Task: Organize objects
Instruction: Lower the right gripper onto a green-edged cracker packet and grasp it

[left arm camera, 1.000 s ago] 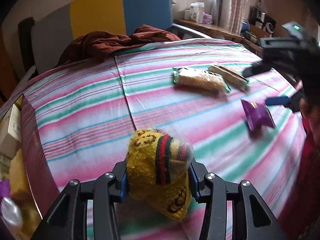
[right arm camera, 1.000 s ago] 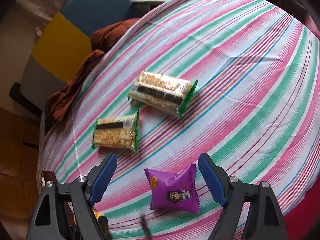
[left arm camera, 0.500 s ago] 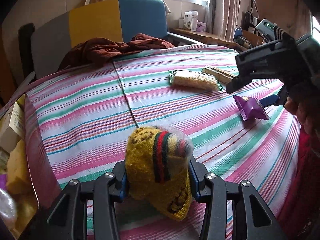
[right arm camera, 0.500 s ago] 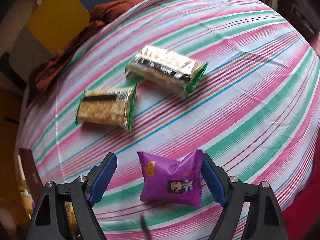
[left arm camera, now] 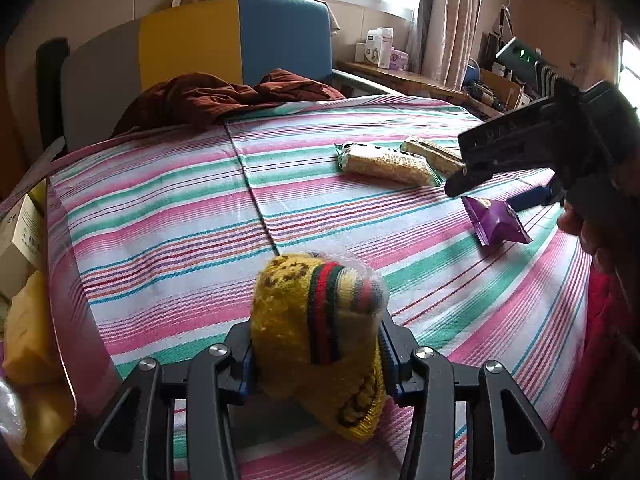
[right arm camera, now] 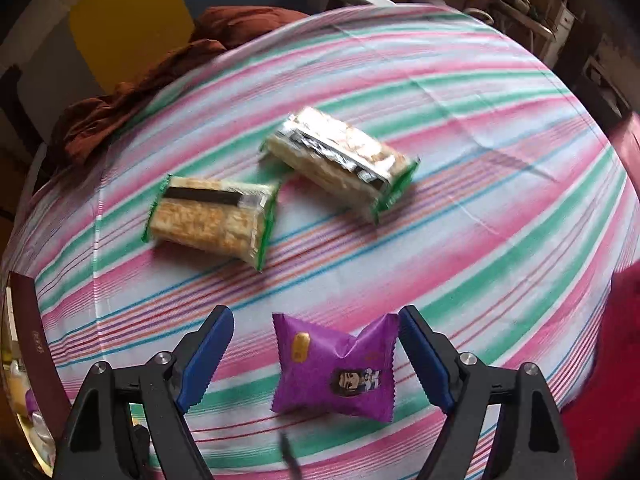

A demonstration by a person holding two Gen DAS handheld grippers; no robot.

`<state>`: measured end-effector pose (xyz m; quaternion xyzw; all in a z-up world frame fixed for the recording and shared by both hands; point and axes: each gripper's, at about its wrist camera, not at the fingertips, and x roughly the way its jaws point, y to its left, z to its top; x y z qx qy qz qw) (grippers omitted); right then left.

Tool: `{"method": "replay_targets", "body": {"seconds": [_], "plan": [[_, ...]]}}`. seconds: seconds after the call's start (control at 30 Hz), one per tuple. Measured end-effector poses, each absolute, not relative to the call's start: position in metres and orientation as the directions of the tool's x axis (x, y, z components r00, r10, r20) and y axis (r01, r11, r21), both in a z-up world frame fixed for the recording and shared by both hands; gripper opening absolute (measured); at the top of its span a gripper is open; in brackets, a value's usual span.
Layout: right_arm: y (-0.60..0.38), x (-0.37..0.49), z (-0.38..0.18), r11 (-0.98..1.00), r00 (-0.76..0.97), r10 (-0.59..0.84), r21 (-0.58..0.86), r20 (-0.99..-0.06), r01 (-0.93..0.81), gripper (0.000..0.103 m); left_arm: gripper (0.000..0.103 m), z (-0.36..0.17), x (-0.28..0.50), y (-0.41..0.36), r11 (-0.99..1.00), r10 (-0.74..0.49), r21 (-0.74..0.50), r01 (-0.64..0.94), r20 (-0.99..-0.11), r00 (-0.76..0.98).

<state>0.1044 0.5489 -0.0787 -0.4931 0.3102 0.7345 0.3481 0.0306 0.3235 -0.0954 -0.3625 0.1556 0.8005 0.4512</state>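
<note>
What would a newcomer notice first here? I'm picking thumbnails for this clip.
The yellow knitted item with a red-green band, clamped in the left gripper up close. Then the purple snack packet lying on the striped cloth between the right gripper's open jaws.

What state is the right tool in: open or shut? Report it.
Open. The right tool straddles the purple packet, visible gaps separating both pads from it.

The brown box (right arm camera: 30, 344) at 9 o'clock is cut off by the frame edge. Both wrapped cracker packs (right arm camera: 212, 216) are motion-blurred; print unreadable.
</note>
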Motion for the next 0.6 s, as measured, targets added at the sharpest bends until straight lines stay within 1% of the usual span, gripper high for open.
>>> {"method": "replay_targets", "body": {"seconds": [0.13,0.27,0.37,0.47,0.6], "plan": [[0.544,0.082,-0.072,-0.651,-0.267,0.24,0.049,-0.933,-0.757,0.085,0.049,-0.096,0.029,0.322,-0.54,0.617,-0.088,-0.837,-0.718,-0.322],[0.53,0.042,-0.062,-0.776,-0.286,0.292,-0.051,-0.913,-0.629,0.085,0.049,-0.096,0.029,0.321,-0.537,0.624,-0.097,-0.838,-0.714,-0.317],[0.53,0.012,-0.064,-0.833,-0.289,0.307,-0.109,-0.907,-0.543,0.085,0.049,-0.096,0.03,0.321,-0.536,0.626,-0.098,-0.838,-0.713,-0.317],[0.531,-0.012,-0.078,-0.877,-0.258,0.275,-0.132,-0.926,-0.462,0.085,0.05,-0.096,0.029,0.321,-0.534,0.63,-0.107,-0.838,-0.711,-0.311],[0.539,-0.024,-0.095,-0.882,-0.238,0.263,-0.133,-0.935,-0.452,0.085,0.05,-0.097,0.028,0.32,-0.533,0.636,-0.118,-0.838,-0.709,-0.305]]}}
